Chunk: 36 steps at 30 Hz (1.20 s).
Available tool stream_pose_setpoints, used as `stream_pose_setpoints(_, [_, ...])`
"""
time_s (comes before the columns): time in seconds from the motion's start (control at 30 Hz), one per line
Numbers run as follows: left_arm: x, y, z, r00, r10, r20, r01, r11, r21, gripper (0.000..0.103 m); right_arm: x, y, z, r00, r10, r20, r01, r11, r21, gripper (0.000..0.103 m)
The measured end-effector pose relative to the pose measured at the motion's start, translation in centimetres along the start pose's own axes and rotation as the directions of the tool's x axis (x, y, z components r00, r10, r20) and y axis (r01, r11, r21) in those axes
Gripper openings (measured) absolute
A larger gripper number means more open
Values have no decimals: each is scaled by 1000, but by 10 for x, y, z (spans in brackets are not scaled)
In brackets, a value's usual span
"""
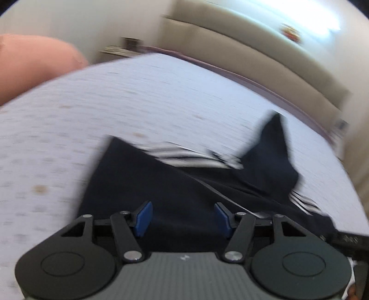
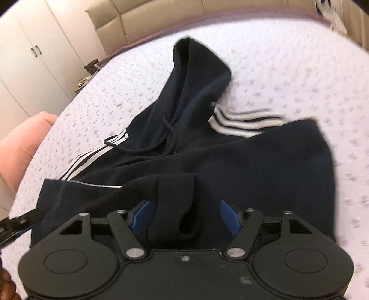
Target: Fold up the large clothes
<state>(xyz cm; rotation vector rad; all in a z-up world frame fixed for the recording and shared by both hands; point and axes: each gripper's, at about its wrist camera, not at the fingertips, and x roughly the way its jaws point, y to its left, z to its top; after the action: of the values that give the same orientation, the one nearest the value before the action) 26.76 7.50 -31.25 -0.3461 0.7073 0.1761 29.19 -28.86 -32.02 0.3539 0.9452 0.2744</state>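
A dark navy hoodie (image 2: 230, 161) with white sleeve stripes (image 2: 242, 124) lies partly folded on a white patterned bed (image 2: 288, 76). Its hood (image 2: 198, 69) points toward the headboard and a drawstring lies loose across the chest. A sleeve cuff (image 2: 177, 205) lies between my right gripper's blue pads. My right gripper (image 2: 184, 215) is open just above the hoodie's near edge. In the left wrist view, which is blurred, the hoodie (image 1: 173, 184) lies below my left gripper (image 1: 183, 217), which is open over the dark fabric.
A beige padded headboard (image 2: 161, 18) runs along the bed's far side. White wardrobe doors (image 2: 27, 50) stand at the left. A pink cushion (image 2: 20, 143) sits at the bed's left edge; it also shows in the left wrist view (image 1: 34, 64). Small items lie by the bedside (image 2: 90, 67).
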Motion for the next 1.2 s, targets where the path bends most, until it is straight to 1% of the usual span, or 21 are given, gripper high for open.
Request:
stream_pose_setpoints(0.1, [-10,27,13,994,96,43,-93,993,-66,60,22,0,0,998,31,-48,-29,998,48,81])
stream_pose_setpoints(0.17, [-19,46,24,992,114,53,-109,990,-93,60,34,5,-6,995,40,-91,-35,998,57,76])
stream_pose_setpoints(0.2, [-23,52,28,992,118,54,-112,989,-97,60,37,8,-9,994,48,-102,-42,998,51,67])
stream_pose_setpoints(0.23, [-27,56,30,990,125,58,-119,988,-93,60,36,15,-12,995,47,-83,-45,999,24,32])
stream_pose_setpoints(0.27, [-30,58,32,989,131,62,-125,989,-83,60,33,22,-13,997,36,-71,-37,999,-11,14])
stream_pose_setpoints(0.37, [-31,54,35,990,120,71,-117,992,-35,59,18,37,-10,1000,7,-8,-8,997,-78,6])
stream_pose_setpoints(0.47, [-33,37,34,996,62,64,-62,998,5,59,-12,46,-1,995,-43,87,54,991,-124,5])
stream_pose_setpoints(0.53, [-22,21,33,999,2,43,-4,999,50,59,-36,44,6,981,-103,165,127,982,-140,5])
stream_pose_setpoints(0.63, [1,-8,26,998,-55,-15,57,989,136,59,-65,30,10,924,-278,265,319,939,-126,6])
stream_pose_setpoints(0.67, [12,-18,21,998,-58,-34,63,984,167,59,-66,23,11,904,-333,267,371,923,-105,13])
stream_pose_setpoints(0.73, [40,-37,9,994,-8,-111,35,969,244,58,-54,1,10,890,-410,197,430,901,-67,22])
stream_pose_setpoints(0.77, [54,-44,3,988,30,-151,13,960,281,57,-42,-10,8,872,-468,145,480,875,-57,49])
stream_pose_setpoints(0.8, [64,-51,-2,981,67,-181,-6,948,319,52,-29,-19,5,841,-533,89,539,840,-64,63])
stream_pose_setpoints(0.83, [67,-56,-6,980,85,-181,-16,936,352,50,-14,-28,2,816,-578,22,577,812,-88,67])
stream_pose_setpoints(0.87, [63,-59,-6,983,76,-166,-12,933,359,49,-9,-36,-1,812,-584,-17,580,809,-96,60])
stream_pose_setpoints(0.9, [57,-60,-4,988,47,-145,6,938,348,49,-13,-40,-2,828,-561,-13,559,826,-69,60])
stream_pose_setpoints(0.93, [50,-59,-2,993,7,-122,33,945,325,50,-26,-41,-1,847,-531,27,531,847,-28,60])
stream_pose_setpoints(1.0, [37,-57,2,994,-70,-86,91,957,274,52,-48,-31,2,855,-496,149,503,864,-12,62])
stream_pose_setpoints(1.07, [33,-58,4,991,-120,-55,129,963,236,52,-59,-10,0,847,-465,258,494,868,-57,70])
stream_pose_setpoints(1.1, [35,-59,3,992,-119,-48,127,966,225,51,-59,2,-3,845,-445,297,490,867,-94,70])
stream_pose_setpoints(1.2, [62,-59,-6,986,-102,-132,128,969,209,47,-36,27,-14,851,-424,309,503,827,-250,58])
